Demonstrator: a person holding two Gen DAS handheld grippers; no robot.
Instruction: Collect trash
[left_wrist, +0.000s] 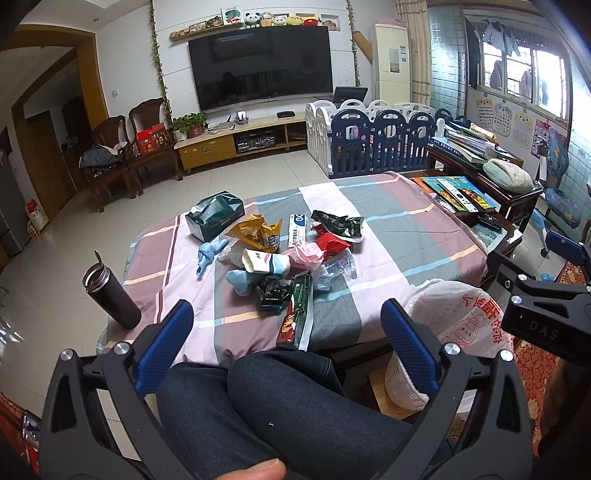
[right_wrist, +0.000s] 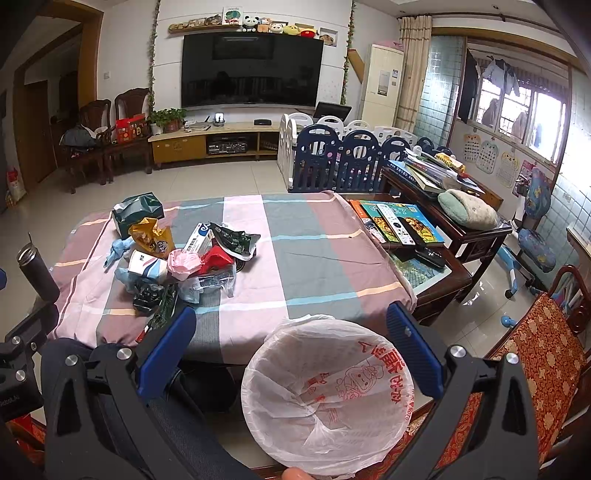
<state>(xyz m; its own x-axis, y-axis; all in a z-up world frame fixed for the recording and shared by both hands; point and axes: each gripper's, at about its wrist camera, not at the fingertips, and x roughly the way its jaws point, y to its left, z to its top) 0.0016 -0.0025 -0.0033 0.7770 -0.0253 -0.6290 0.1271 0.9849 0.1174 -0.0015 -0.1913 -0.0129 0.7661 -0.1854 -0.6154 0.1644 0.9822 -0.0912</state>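
A pile of trash (left_wrist: 284, 254) lies on the checked tablecloth: wrappers, a paper cup (left_wrist: 264, 261), crumpled pink paper (left_wrist: 308, 254), blue tissue, a green bag (left_wrist: 216, 218). The pile also shows in the right wrist view (right_wrist: 184, 258). A white bin lined with a printed plastic bag (right_wrist: 327, 398) stands below the table's near edge; it shows in the left view too (left_wrist: 454, 325). My left gripper (left_wrist: 286, 332) is open and empty, held above the person's knees, short of the pile. My right gripper (right_wrist: 291, 339) is open and empty, above the bin.
A dark thermos bottle (left_wrist: 110, 291) stands at the table's left corner. Books and remote controls (right_wrist: 399, 225) lie on a side table to the right. A red patterned chair (right_wrist: 535, 354) stands right of the bin. The person's legs (left_wrist: 280, 406) are below the left gripper.
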